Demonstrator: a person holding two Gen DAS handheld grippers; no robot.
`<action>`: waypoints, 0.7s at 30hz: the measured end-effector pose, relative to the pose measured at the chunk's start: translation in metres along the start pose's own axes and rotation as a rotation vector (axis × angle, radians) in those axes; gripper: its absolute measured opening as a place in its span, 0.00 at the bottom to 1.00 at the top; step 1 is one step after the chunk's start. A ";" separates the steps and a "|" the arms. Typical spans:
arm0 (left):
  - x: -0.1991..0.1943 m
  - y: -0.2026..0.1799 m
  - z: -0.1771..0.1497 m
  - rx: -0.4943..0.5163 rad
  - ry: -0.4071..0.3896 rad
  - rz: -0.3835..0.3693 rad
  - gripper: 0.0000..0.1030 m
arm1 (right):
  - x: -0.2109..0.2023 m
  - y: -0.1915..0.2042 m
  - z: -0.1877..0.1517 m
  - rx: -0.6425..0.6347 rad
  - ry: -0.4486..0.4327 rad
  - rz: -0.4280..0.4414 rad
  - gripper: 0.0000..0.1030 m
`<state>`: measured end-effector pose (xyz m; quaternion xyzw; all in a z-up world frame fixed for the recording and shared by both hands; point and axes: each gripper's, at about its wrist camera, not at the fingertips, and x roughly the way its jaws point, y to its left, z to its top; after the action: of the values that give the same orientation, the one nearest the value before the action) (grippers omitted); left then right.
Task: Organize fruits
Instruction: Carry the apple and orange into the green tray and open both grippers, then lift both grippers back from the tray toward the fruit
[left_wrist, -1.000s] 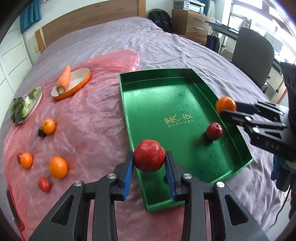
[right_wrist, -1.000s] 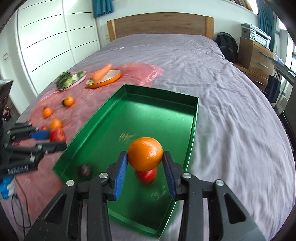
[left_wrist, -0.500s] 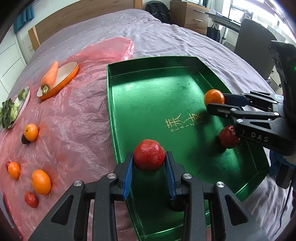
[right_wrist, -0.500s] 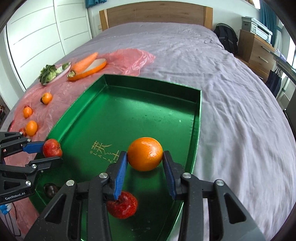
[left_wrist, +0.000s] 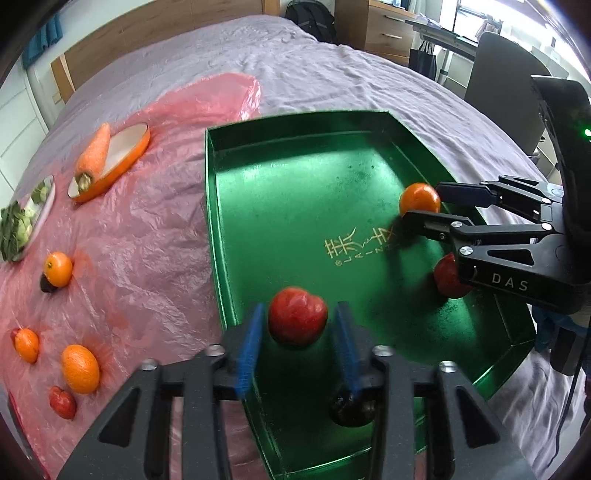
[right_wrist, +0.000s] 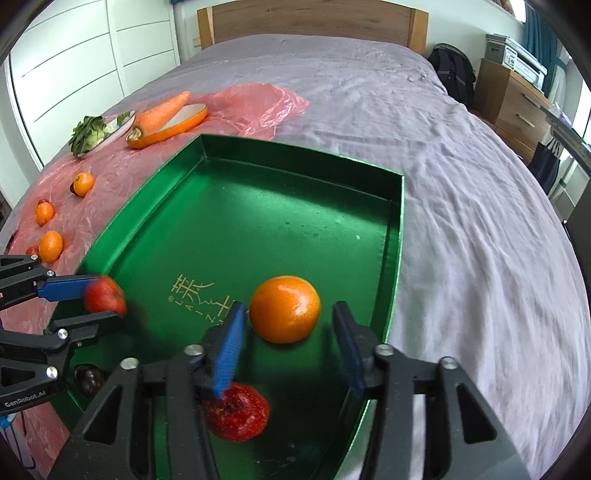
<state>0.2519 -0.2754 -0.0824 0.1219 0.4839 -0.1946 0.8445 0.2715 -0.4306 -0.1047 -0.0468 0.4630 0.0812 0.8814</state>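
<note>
Both tools are opening over the green tray (left_wrist: 280, 192), left tool (left_wrist: 297, 338) freeing an apple (left_wrist: 297, 321), right tool (right_wrist: 290, 341) an orange (right_wrist: 284, 309), which risk rolling into nearby fruit.

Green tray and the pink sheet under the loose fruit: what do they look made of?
Green tray: probably lacquered metal or foil-faced card; its glossy floor mirrors light and it has crisp folded walls and gold print. Pink sheet: thin translucent plastic film, crinkled and shiny, with the grey bedcover showing through.
</note>
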 end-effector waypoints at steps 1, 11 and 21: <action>-0.002 0.000 0.000 0.004 -0.008 0.003 0.46 | -0.002 0.000 0.000 0.002 -0.003 -0.003 0.93; -0.041 0.006 -0.009 0.007 -0.040 0.001 0.46 | -0.052 0.004 0.001 0.029 -0.086 -0.023 0.98; -0.112 0.030 -0.050 -0.030 -0.092 0.019 0.46 | -0.122 0.035 -0.031 0.057 -0.126 -0.041 1.00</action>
<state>0.1753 -0.2053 -0.0102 0.1047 0.4464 -0.1845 0.8693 0.1715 -0.4136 -0.0218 -0.0262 0.4076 0.0527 0.9113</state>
